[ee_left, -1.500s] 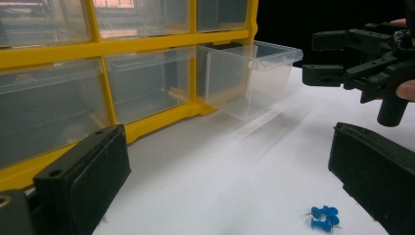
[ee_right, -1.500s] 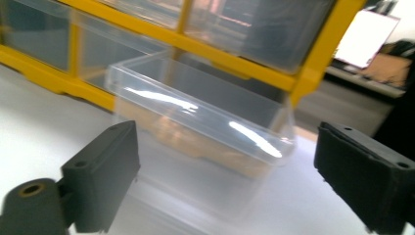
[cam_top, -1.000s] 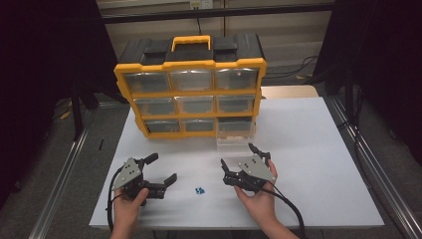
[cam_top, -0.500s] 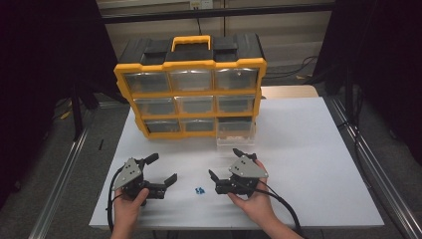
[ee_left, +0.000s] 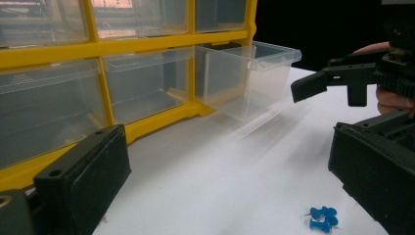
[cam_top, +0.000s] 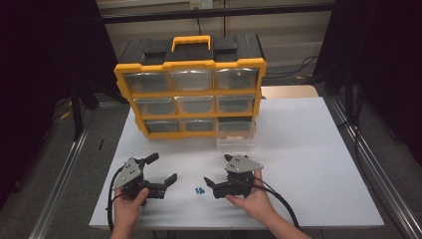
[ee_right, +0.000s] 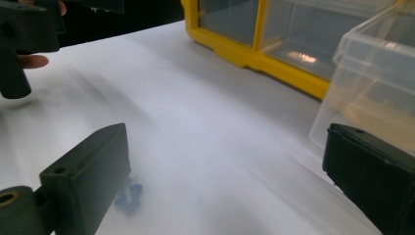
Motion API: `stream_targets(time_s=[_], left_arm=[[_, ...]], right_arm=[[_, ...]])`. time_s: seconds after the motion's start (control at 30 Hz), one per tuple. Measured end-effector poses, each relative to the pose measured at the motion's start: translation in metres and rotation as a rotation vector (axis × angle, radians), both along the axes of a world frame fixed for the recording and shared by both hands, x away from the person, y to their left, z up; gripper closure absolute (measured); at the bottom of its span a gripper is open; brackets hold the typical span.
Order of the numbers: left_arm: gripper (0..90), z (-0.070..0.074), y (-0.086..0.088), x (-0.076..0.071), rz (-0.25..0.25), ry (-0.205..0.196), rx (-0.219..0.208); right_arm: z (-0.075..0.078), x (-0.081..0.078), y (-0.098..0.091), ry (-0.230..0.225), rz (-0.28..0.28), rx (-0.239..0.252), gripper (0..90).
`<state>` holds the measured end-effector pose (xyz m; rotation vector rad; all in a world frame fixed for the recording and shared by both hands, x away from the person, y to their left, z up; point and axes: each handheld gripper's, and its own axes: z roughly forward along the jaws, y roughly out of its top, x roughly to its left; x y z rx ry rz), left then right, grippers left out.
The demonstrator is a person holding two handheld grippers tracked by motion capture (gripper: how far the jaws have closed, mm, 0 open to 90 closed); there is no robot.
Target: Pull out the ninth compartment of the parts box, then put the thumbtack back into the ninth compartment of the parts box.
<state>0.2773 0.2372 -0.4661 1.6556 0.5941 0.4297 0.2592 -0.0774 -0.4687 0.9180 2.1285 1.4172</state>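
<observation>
**Right hand-held gripper swings in on the blue pins**

Change: over the last second the right hand-held gripper (cam_top: 211, 183) has dropped from near the pulled-out drawer and turned left, tips now just beside the blue pushpins (cam_top: 199, 190). Left hand-held gripper (cam_top: 164, 169) hasn't budged. Read: a pick-up approach, likely to carry pins to the drawer; no grasp yet.

States: right one spread wide, nothing between the jaws; its own view has the pins (ee_right: 128, 193) low by the left jaw, blurred. Left one also spread, empty, pointing at the pins (ee_left: 322, 218) from the other side.

Where the pins are: bare white tabletop (cam_top: 308, 149), between the two grippers, well apart from the organizer.

Counts:
- hand-held grippers: 2
- pushpins: small cluster, about 3, exact number hard to tell
- yellow organizer (cam_top: 191, 94): 1, nine drawer slots in three rows of three
- clear drawer (cam_top: 235, 133) pulled out at bottom right: 1, looks empty; the other eight are in.
</observation>
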Motion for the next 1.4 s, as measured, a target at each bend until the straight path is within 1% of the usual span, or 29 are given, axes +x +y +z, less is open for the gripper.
stream_targets(time_s=[0.03, 0.1, 0.13, 0.17, 0.3, 0.33, 0.4, 0.43, 0.5, 0.53, 0.6, 0.63, 0.7, 0.73, 0.77, 0.8, 0.83, 0.87, 0.9, 0.93, 1.07, 1.1, 1.17, 1.2, 1.23, 1.27, 1.3, 1.37, 1.4], left_arm=[[1.8, 0.0, 0.001, 0.0, -0.005, -0.005, 0.019], [1.8, 0.0, 0.001, 0.0, -0.004, -0.003, 0.014], [1.7, 0.0, 0.002, 0.001, -0.005, -0.01, 0.029], [1.8, 0.0, 0.0, 0.0, -0.001, 0.0, 0.001], [1.8, 0.0, 0.002, 0.0, -0.005, -0.005, 0.016], [1.8, 0.001, 0.001, -0.002, 0.028, 0.003, 0.015], [1.8, 0.001, 0.001, -0.002, 0.032, 0.001, 0.019], [1.8, 0.0, 0.0, -0.001, 0.019, 0.008, -0.001], [1.8, 0.001, 0.001, -0.001, 0.029, 0.001, 0.021], [1.8, 0.0, 0.001, 0.0, -0.01, -0.002, 0.009], [1.8, 0.0, 0.001, 0.0, -0.01, 0.0, 0.011], [1.8, 0.0, 0.0, -0.001, 0.027, -0.001, 0.027], [1.8, 0.0, 0.001, 0.0, -0.009, -0.001, 0.008], [1.8, 0.001, 0.0, -0.002, 0.031, 0.003, 0.018], [1.8, 0.0, -0.002, -0.002, 0.046, 0.013, -0.019], [1.8, 0.0, -0.002, -0.002, 0.047, 0.013, -0.018], [1.8, 0.0, -0.002, -0.002, 0.047, 0.013, -0.018], [1.8, 0.0, -0.002, -0.001, 0.044, 0.012, -0.018], [1.8, 0.0, 0.0, -0.001, 0.033, 0.004, 0.018], [1.9, 0.0, 0.001, 0.0, 0.039, -0.002, 0.022], [1.9, 0.0, 0.001, 0.0, 0.033, 0.0, 0.018], [1.9, 0.001, 0.001, 0.0, 0.031, -0.006, 0.025], [1.9, 0.0, 0.0, -0.001, 0.037, 0.005, 0.012], [1.9, 0.0, -0.001, 0.0, 0.01, 0.014, -0.029], [1.9, 0.0, -0.001, 0.0, 0.01, 0.013, -0.027], [1.9, 0.0, -0.001, -0.001, 0.041, 0.01, -0.003], [1.9, 0.001, 0.001, 0.0, 0.029, -0.005, 0.024], [1.9, 0.0, 0.001, 0.0, 0.028, -0.005, 0.027], [2.0, 0.0, 0.001, 0.0, 0.028, -0.005, 0.027]], right_arm=[[0.0, 0.0, 0.0, 0.015, 0.004, -0.002, 3.4], [0.0, 0.001, 0.001, 0.024, 0.017, -0.01, 4.6], [-0.001, 0.002, 0.002, 0.035, 0.025, -0.008, 4.6], [-0.001, 0.002, 0.002, 0.044, 0.028, -0.012, 4.6], [-0.002, 0.004, 0.003, 0.057, 0.046, -0.013, 4.1], [-0.002, 0.004, 0.004, 0.072, 0.047, -0.018, 4.0], [-0.003, 0.004, 0.005, 0.071, 0.063, -0.017, 4.0], [-0.003, 0.004, 0.005, 0.078, 0.065, -0.02, 3.9], [-0.003, 0.005, 0.006, 0.094, 0.078, -0.031, 3.4], [-0.004, 0.006, 0.008, 0.109, 0.095, -0.043, 4.5], [-0.005, 0.007, 0.008, 0.126, 0.106, -0.053, 7.0], [-0.005, 0.007, 0.008, 0.126, 0.106, -0.053, 7.0], [-0.006, 0.009, 0.009, 0.135, 0.128, -0.054, 12.6], [-0.006, 0.009, 0.009, 0.143, 0.135, -0.064, 15.1], [-0.006, 0.009, 0.009, 0.143, 0.135, -0.064, 15.1], [-0.007, 0.01, 0.01, 0.146, 0.137, -0.062, 16.9], [-0.007, 0.011, 0.011, 0.158, 0.155, -0.065, 26.9], [-0.007, 0.011, 0.011, 0.158, 0.155, -0.065, 26.9], [-0.007, 0.011, 0.011, 0.162, 0.172, -0.064, 30.7], [-0.008, 0.012, 0.012, 0.17, 0.19, -0.073, 37.7], [-0.008, 0.014, 0.015, 0.207, 0.22, -0.08, 45.3], [-0.009, 0.015, 0.019, 0.219, 0.243, -0.099, 49.7], [-0.009, 0.016, 0.022, 0.216, 0.256, -0.099, 55.7], [-0.01, 0.016, 0.023, 0.219, 0.256, -0.1, 57.9], [-0.01, 0.017, 0.024, 0.219, 0.256, -0.105, 60.9], [-0.01, 0.017, 0.024, 0.219, 0.256, -0.105, 60.9], [-0.011, 0.017, 0.025, 0.231, 0.255, -0.1, 62.7], [-0.011, 0.017, 0.028, 0.24, 0.267, -0.113, 68.4], [-0.011, 0.017, 0.028, 0.24, 0.267, -0.113, 68.4]])
